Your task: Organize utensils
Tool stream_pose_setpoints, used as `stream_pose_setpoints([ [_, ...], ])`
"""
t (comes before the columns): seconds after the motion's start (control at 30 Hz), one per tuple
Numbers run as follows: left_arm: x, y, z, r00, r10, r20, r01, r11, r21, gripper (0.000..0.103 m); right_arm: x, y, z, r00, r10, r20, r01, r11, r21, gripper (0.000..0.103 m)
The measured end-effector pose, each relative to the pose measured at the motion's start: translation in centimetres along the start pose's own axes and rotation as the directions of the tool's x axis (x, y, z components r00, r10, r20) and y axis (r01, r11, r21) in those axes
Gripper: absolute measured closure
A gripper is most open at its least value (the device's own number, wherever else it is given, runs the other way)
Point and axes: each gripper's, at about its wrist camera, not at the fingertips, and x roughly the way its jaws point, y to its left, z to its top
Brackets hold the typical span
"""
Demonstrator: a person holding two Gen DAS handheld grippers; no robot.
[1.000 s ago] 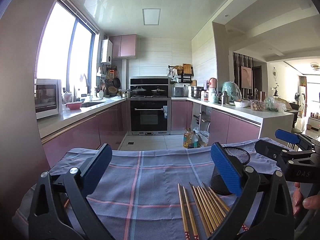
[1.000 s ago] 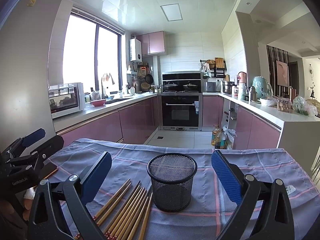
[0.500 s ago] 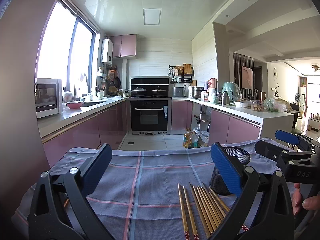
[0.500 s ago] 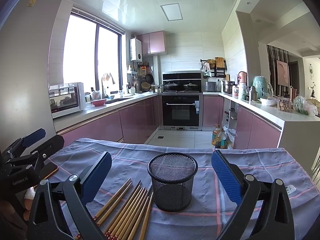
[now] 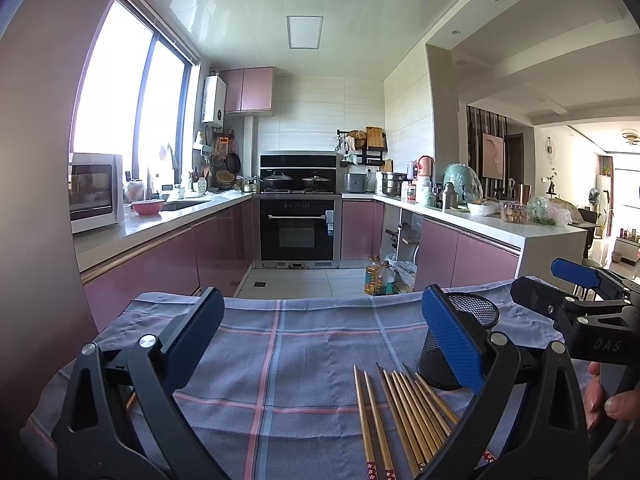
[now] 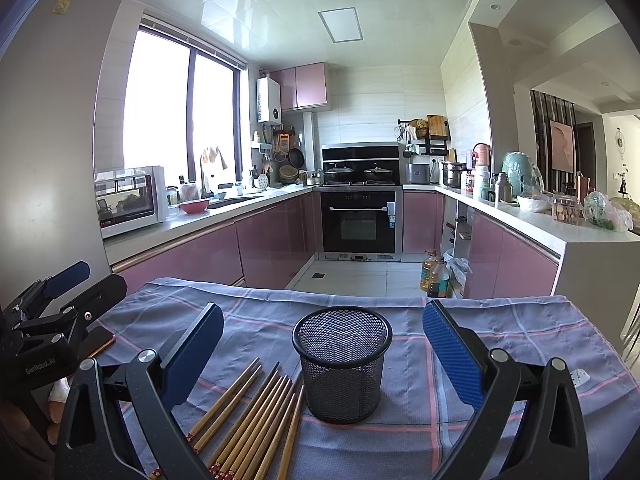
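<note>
The near ends of the chopsticks (image 6: pixel 256 420) run off the bottom edge in both views. In the left wrist view, the left gripper's (image 5: pixel 320 340) blue pad covers part of the mesh cup (image 5: pixel 460 344). The right gripper (image 5: pixel 580 300) is cut by the right edge. A dark flat object (image 6: pixel 98 340), possibly a phone, lies half hidden behind the other gripper. Worktop items (image 6: pixel 568 208) are too small to identify.

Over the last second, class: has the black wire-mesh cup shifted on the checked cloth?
No. The black wire-mesh cup sits at the same spot beside the wooden chopsticks, against the same pink stripe of the checked cloth.
</note>
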Motion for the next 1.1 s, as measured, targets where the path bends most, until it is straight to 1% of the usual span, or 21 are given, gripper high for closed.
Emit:
stream_pose_setpoints([
  [0.3,0.0,-0.23,-0.25,1.0,-0.003,-0.005,0.003,1.0,-0.002,0.006,-0.18,-0.04,-0.01,1.0,-0.011,0.005,0.011,1.0,-0.002,0.006],
  [0.77,0.68,-0.38,-0.53,0.999,-0.004,-0.033,0.003,1.0,-0.013,0.006,-0.46,0.07,0.12,0.998,-0.058,0.013,0.058,0.998,-0.01,0.006],
  [1.1,0.8,-0.35,-0.72,0.999,-0.006,-0.043,0.005,1.0,-0.02,0.006,-0.64,0.2,0.24,0.998,-0.069,0.017,0.069,0.998,-0.015,0.006],
])
